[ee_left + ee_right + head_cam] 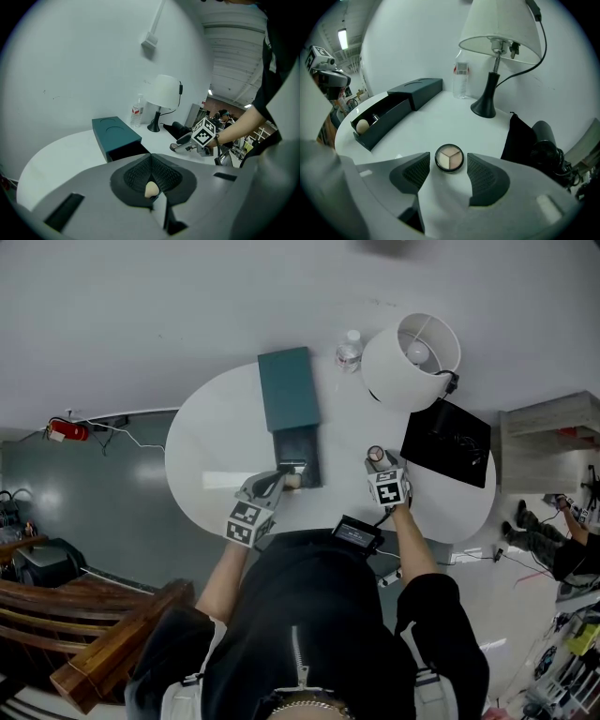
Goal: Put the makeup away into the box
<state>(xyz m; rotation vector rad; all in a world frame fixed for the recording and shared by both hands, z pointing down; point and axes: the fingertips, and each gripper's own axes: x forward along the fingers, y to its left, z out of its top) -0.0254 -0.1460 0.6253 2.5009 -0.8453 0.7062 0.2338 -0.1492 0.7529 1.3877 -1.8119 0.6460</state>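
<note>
White tabletop (206, 451), lower centre of frame: left hand-held gripper (278, 482) pinches a small beige makeup piece (150, 189) by the teal box (287, 388); right hand-held gripper (449, 172) gapes wide around a round eyeshadow compact (449, 157).

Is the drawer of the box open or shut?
Open. The drawer sticks far out of the box, and you can see down inside it.
</note>
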